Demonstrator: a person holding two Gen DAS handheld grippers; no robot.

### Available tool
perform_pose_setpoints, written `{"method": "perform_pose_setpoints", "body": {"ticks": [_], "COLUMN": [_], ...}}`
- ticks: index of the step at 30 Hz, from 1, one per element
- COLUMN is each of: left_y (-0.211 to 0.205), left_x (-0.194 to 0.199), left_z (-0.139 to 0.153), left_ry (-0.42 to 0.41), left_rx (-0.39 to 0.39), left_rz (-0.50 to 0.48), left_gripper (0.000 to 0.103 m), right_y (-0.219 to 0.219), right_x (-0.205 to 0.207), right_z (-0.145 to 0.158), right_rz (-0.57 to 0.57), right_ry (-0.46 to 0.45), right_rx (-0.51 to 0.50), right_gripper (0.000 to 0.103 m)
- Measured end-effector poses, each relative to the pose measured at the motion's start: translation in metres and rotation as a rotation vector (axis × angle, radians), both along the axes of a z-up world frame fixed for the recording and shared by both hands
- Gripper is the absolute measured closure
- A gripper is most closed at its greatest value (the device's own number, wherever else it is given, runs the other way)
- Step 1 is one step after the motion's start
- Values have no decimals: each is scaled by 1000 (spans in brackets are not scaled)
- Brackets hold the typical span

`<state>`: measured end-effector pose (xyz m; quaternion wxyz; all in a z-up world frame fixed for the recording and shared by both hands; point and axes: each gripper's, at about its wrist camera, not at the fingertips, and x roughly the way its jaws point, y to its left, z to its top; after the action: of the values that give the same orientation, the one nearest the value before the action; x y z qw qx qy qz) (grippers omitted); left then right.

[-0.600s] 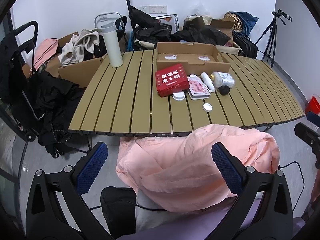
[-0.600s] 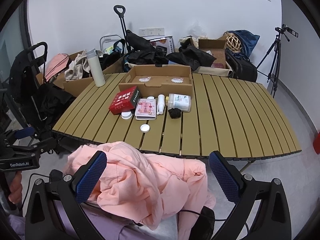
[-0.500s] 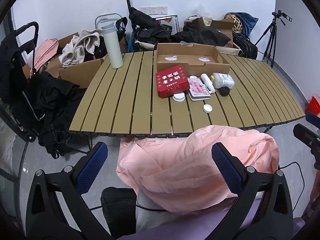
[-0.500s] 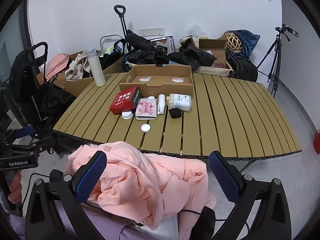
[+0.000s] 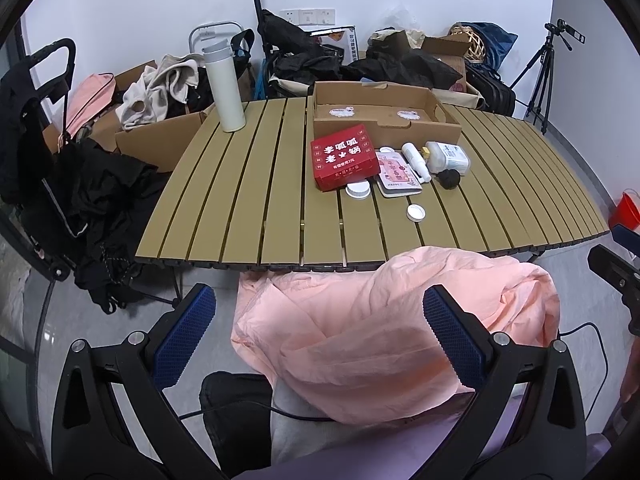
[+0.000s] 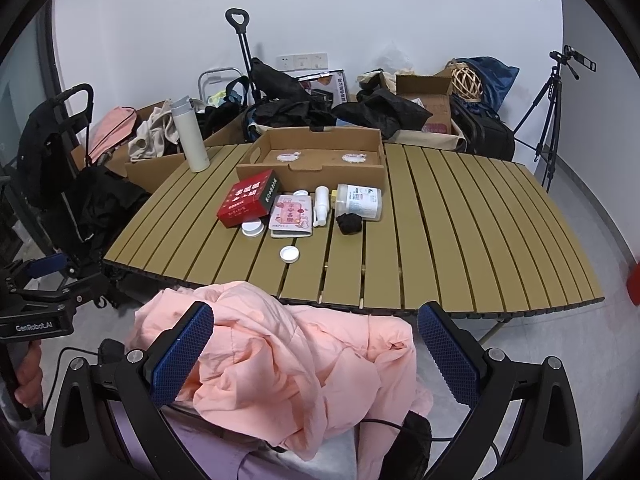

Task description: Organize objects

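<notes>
On the slatted table (image 5: 248, 200) (image 6: 460, 220) lie a red box (image 5: 344, 157) (image 6: 248, 199), a pink booklet (image 5: 397, 174) (image 6: 291, 216), a white spray bottle (image 5: 416, 156) (image 6: 321, 205), a clear jar on its side (image 5: 447, 157) (image 6: 358, 201), a black lump (image 5: 450, 178) (image 6: 349, 223) and two white lids (image 5: 416, 212) (image 6: 289, 254). An open cardboard box (image 5: 384, 114) (image 6: 320, 160) stands behind them. My left gripper (image 5: 320, 332) and right gripper (image 6: 316, 352) are open and empty, held low in front of the table over a pink jacket (image 5: 384, 320) (image 6: 280, 372).
A white thermos (image 5: 224, 86) (image 6: 190, 134) stands at the table's far left. Bags, boxes and clothes crowd the floor behind and left of the table. A tripod (image 5: 544, 76) (image 6: 556, 112) stands at the right. A red bucket (image 5: 626, 210) sits on the floor.
Both views have shifted very slightly; the grippers stay open and nothing on the table has moved.
</notes>
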<state>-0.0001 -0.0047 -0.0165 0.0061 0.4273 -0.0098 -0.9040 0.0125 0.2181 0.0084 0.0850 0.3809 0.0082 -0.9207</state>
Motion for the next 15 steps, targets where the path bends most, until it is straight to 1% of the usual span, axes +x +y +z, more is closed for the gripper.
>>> {"method": "perform_pose_setpoints", "body": {"ticks": [5,10,15], "left_y": [0,-3,-8], "left_x": [0,4,1], "left_z": [-2,1,-2], "left_ry": [-3,19,5], "left_rx": [2,5,18], "left_rz": [5,10,17], "left_gripper": [0,0,0], "right_y": [1,-3,-8], "right_x": [-1,-3,-5], "right_z": [-1,-4,-9], "right_rz": [-3,-3,11], "right_ry": [-1,-6,-5], "right_rx": [-1,-2,5], "right_gripper": [0,0,0]}}
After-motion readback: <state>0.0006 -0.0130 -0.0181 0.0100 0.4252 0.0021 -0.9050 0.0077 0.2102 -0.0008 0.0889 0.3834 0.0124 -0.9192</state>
